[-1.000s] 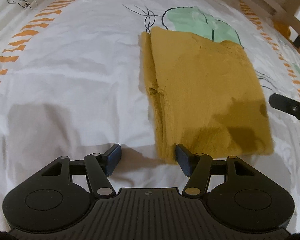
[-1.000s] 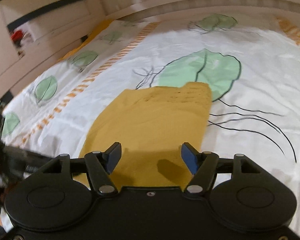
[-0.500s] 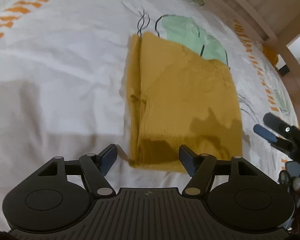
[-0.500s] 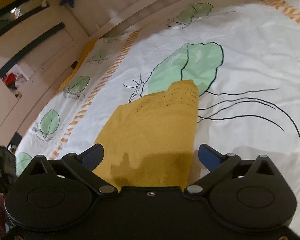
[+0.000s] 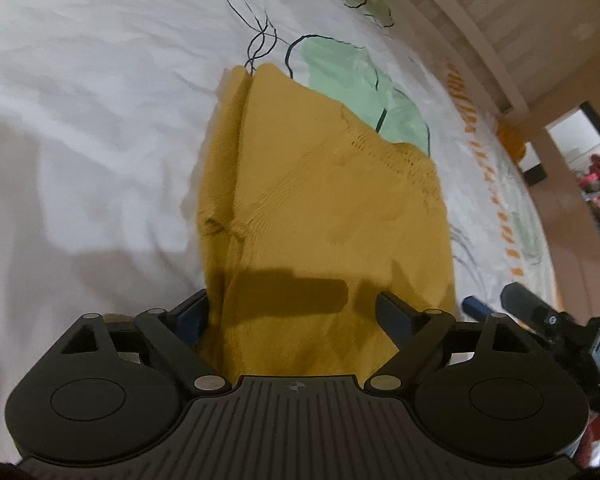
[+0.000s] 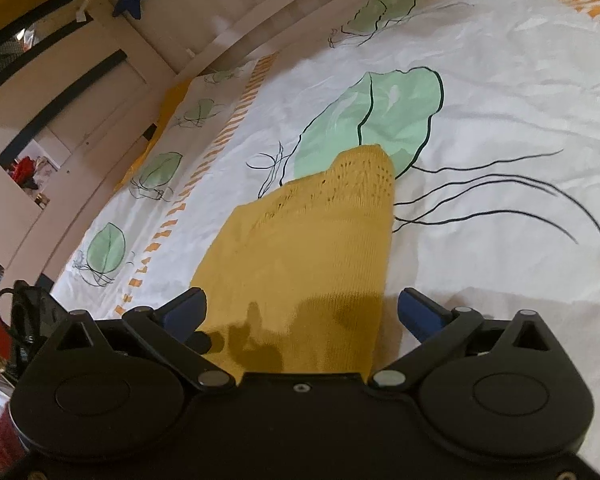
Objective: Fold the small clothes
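So the mustard-yellow knit garment (image 5: 324, 216) is folded into a neat flat rectangle on the bed. Looks like a small sweater, fine ribbed knit with an openwork eyelet band (image 6: 356, 184) at its far end, around 12 o'clock. Extra folded layers stack along its 9 o'clock edge, slightly puckered there.

Warm, dim indoor light; soft grey shadow darkens the bedsheet (image 5: 80, 216) beside the left gripper (image 5: 296, 312); hard gripper shadows cross the yellow garment (image 6: 312, 256) just ahead; fisheye bends edges; far corners blur, colours grainy.
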{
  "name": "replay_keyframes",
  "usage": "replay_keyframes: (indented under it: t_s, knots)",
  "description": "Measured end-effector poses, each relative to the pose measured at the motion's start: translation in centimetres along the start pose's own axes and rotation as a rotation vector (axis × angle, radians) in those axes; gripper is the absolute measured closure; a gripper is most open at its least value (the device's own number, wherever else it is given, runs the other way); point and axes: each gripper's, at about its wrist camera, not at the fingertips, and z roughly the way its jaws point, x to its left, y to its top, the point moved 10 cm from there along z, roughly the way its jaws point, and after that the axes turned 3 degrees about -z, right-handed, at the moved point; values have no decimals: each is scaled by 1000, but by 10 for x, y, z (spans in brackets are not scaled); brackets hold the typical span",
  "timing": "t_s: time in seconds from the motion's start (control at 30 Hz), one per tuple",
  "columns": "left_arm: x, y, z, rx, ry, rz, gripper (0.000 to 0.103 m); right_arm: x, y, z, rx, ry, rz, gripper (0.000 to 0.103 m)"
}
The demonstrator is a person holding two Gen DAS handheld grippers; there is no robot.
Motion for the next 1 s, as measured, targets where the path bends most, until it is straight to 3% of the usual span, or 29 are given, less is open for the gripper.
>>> replay_keyframes:
  t_s: [0.23,0.37,0.47,0.6,0.7,0.77,0.9,0.93,0.97,1.0]
  knots:
    - [-7,2,5,-18,-22,-7,17,-13,8,18,-29,48,56,0]
    - [-13,-3,5,-13,6,72,19,-25,15,33,-39,65,78,0]
    - [-14,-8,2,-1,21,110,30,-31,22,48,-35,92,92,0]
    - [-13,-15,-2,41,-21,59,52,-29,34,64,-17,138,70,0]
    - [-10,-18,2,68,-45,27,61,-29,40,77,-3,159,59,0]
    - [-8,-19,4,70,-43,23,77,-29,43,82,1,175,57,0]
    - [-6,-20,4,66,-56,7,84,-29,40,78,7,207,54,1]
    - [-7,-21,4,62,-53,21,84,-29,38,76,10,211,48,2]
    - [-8,-21,3,59,-51,33,85,-30,37,75,13,205,40,12]
    - [-9,-22,2,57,-51,38,85,-31,37,74,18,183,34,35]
